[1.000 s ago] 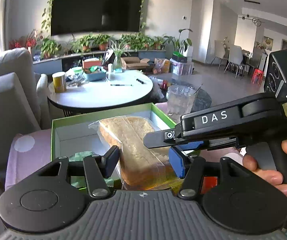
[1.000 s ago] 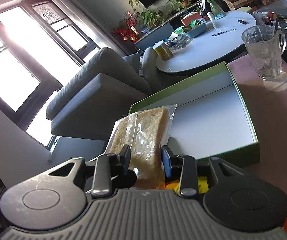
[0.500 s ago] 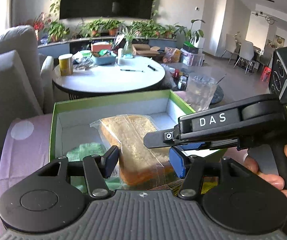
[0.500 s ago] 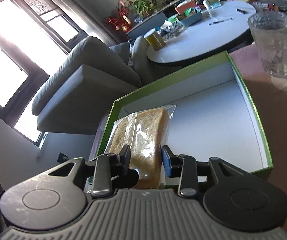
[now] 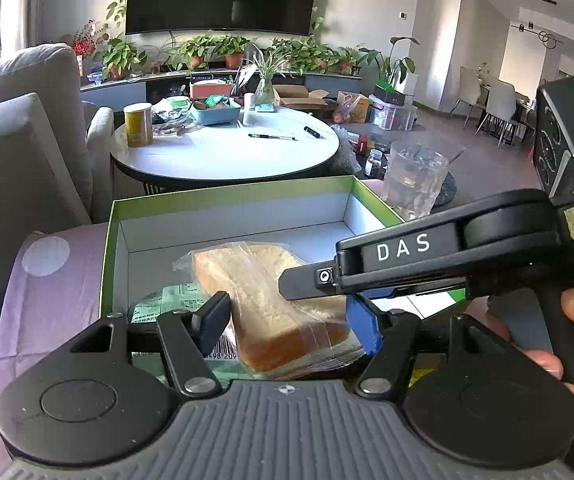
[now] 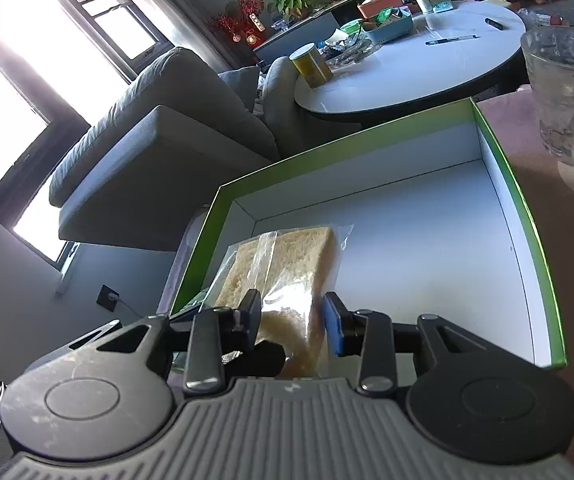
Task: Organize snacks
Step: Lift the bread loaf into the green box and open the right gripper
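The right gripper (image 6: 291, 316) is clamped on the near end of a bagged bread slice (image 6: 283, 264), its black and blue pads pressing the clear wrapper from either side, and the bread reaches forward from those pads over the near left part of the open green box (image 6: 525, 216). The left gripper (image 5: 287, 320) is letting go: its jaws are opening, the bread lies between them, and the dark pad on its left stands just clear of the wrapper, while contact at the blue pad on its right is hidden by the right gripper crossing in front. Just under and to the left of the left gripper's fingers a green printed packet (image 5: 175, 304) lies on the box floor. The likely trouble, as I judge it, is the soft slice crushing or folding under a one-sided grip once the left gripper is away, or the slippery film sliding out so the bread drops crooked onto the packet. The right gripper's body could also catch the box's near wall. A textured glass (image 5: 415, 184) stands beyond the box's far right corner, near enough to be knocked. The box sits on a pink cloth (image 5: 51, 288); beyond are a round white table (image 5: 223, 156), a grey sofa (image 5: 15, 152), potted plants and a wall television.
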A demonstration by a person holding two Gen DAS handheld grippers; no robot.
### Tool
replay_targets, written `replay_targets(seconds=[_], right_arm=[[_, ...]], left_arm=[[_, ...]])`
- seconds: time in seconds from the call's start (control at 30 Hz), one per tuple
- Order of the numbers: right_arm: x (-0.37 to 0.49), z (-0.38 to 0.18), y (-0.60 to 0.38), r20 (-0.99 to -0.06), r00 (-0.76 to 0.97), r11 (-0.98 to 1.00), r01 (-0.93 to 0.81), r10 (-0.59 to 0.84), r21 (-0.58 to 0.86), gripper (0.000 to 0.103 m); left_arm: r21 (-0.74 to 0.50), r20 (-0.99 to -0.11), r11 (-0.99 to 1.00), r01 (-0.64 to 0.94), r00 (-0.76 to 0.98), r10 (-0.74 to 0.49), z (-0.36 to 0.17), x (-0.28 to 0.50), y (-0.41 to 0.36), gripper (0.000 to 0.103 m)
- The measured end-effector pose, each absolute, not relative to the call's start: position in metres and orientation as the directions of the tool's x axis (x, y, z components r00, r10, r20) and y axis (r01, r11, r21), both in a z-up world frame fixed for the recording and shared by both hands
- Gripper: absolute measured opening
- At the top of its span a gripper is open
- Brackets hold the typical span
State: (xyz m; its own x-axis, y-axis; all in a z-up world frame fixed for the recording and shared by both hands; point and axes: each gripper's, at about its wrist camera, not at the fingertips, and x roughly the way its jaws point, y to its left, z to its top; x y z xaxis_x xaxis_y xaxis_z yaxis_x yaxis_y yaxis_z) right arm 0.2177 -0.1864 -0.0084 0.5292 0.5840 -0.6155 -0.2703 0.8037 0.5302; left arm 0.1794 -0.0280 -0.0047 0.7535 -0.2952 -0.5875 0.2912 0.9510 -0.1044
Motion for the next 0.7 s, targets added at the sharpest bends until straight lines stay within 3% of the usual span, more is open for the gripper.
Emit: replay_targets(seconds=[0.7], right_arm=[[0.231,-0.023,-0.181,-0.66,0.545,0.847,-0.215,0.517,0.486,0.038]], left_arm=[[-0.048,-0.62,0.963,0.265,0.748,-0.237,-0.023,0.197,-0.032,0.064]])
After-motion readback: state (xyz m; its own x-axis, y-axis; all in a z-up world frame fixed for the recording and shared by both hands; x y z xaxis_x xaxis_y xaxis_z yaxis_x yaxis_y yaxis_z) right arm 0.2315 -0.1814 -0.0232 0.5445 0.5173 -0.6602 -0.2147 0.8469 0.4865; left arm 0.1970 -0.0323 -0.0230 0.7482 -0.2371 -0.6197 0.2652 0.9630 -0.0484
